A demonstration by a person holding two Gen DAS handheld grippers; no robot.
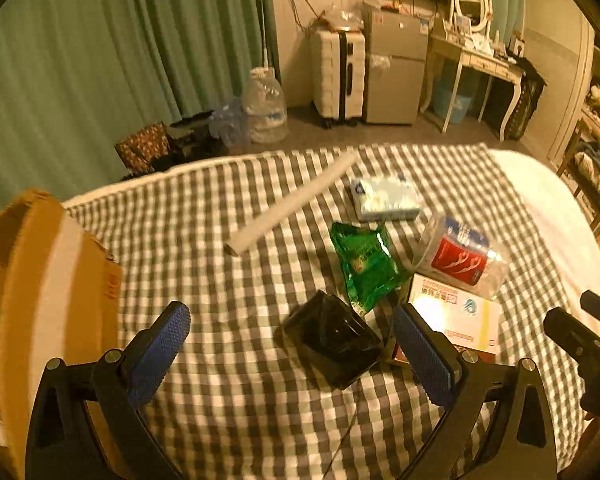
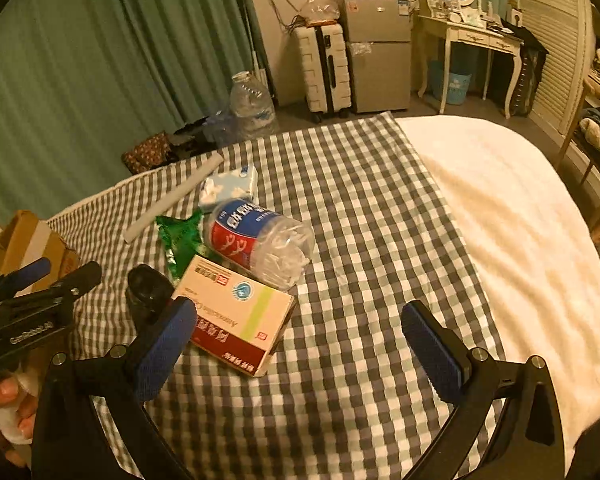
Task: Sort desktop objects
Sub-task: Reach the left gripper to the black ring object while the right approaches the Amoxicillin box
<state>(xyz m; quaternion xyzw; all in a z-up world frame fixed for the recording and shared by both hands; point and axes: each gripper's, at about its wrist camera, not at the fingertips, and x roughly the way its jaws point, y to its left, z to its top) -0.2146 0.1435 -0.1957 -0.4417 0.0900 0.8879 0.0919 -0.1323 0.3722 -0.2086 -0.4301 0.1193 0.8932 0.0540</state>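
On the checked cloth (image 1: 220,280) lies a cluster of objects. A shiny black container (image 1: 334,338) lies closest, just ahead of my open left gripper (image 1: 292,340). Behind it are a green packet (image 1: 366,264), a white and red medicine box (image 1: 456,312), a clear tub with a red and blue label (image 1: 460,256), a light blue tissue pack (image 1: 386,198) and a white tube (image 1: 292,204). My right gripper (image 2: 300,336) stands open over bare cloth, its left pad beside the medicine box (image 2: 236,312). The labelled tub (image 2: 256,240) lies behind that box.
An open cardboard box (image 1: 48,280) stands at the left edge of the bed. White bedding (image 2: 500,220) lies bare to the right of the cloth. Beyond the bed are a water jug (image 1: 266,104), a white suitcase (image 1: 338,74), a small fridge (image 1: 394,68) and a dressing table (image 1: 476,60).
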